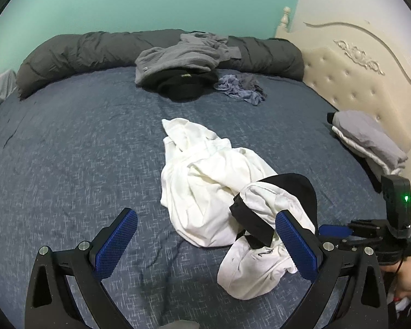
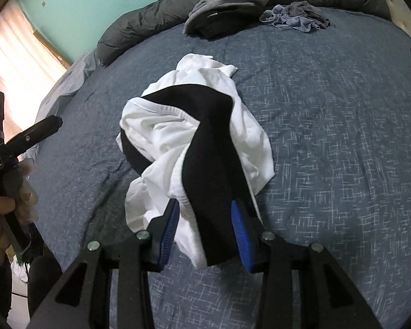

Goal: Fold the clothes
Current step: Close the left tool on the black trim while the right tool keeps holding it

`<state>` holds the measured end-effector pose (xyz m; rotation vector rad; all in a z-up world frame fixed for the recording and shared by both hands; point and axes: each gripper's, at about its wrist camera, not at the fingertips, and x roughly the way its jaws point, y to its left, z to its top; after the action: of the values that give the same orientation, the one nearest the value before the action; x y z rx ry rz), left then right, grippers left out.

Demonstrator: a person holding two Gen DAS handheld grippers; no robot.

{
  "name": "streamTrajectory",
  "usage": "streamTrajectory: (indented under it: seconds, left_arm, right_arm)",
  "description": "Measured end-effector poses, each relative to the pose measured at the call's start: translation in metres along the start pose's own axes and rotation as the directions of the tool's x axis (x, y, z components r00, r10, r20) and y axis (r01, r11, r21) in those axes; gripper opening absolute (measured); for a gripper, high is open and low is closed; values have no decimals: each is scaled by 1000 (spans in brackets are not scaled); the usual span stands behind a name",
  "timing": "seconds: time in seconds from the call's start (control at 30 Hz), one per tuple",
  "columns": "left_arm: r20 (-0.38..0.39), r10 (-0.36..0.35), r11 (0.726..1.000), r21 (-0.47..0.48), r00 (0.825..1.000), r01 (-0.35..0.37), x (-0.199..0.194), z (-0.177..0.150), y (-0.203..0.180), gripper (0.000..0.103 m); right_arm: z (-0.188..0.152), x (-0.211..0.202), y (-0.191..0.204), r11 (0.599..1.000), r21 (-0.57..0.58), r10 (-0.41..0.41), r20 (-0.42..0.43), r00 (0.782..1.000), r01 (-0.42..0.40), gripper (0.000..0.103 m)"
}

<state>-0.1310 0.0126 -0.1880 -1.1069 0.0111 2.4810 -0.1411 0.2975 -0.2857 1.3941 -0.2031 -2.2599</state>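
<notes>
A crumpled white garment (image 1: pixel 205 170) with black panels (image 2: pixel 205 126) lies mid-bed on the blue bedspread (image 1: pixel 68 150). My right gripper (image 2: pixel 205 205) is shut on the garment's near end, white and black fabric bunched between its blue pads (image 2: pixel 239 227) and lifted slightly. The right gripper's tip (image 1: pixel 333 230) also shows at the right edge of the left wrist view, beside the cloth. My left gripper (image 1: pixel 205 218) hovers open over the bed, with the garment's near end in front of its right finger (image 1: pixel 296 244). It holds nothing. The right wrist view shows the left gripper (image 2: pixel 45 127) at far left, held by a hand.
A heap of grey and black clothes (image 1: pixel 178 63) and a crumpled blue-grey item (image 1: pixel 241 87) lie at the far side. Behind them runs a rolled dark grey duvet (image 1: pixel 76 52). Folded clothes (image 1: pixel 370 142) are stacked by the cream headboard (image 1: pixel 356 74). A curtained window (image 2: pixel 19 54) is at left.
</notes>
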Motion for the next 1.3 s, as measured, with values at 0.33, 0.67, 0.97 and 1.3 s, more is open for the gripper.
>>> streamTrajectory:
  seconds: [0.33,0.67,0.97,1.3]
  left_arm:
    - [-60,-45,997,64,997,49,39,11,-18,93]
    - [-129,-91,991,88,987,103,75,15,-28,80]
    - [-178,-91,989,98,980,109,94,13,-36,49]
    - [-179,-129,979,131,975,154,94,17,-40,18]
  right_arm:
    - [2,3,2,998,-54,32,-19,999,-33,23]
    - [0,5,-9,998,-51,42,-25,999,-44,14]
    - [2,7,-9,997,-51,55,-24,998,-56,14]
    - [1,5,-9,996,-72,49,-22,999,-51,11]
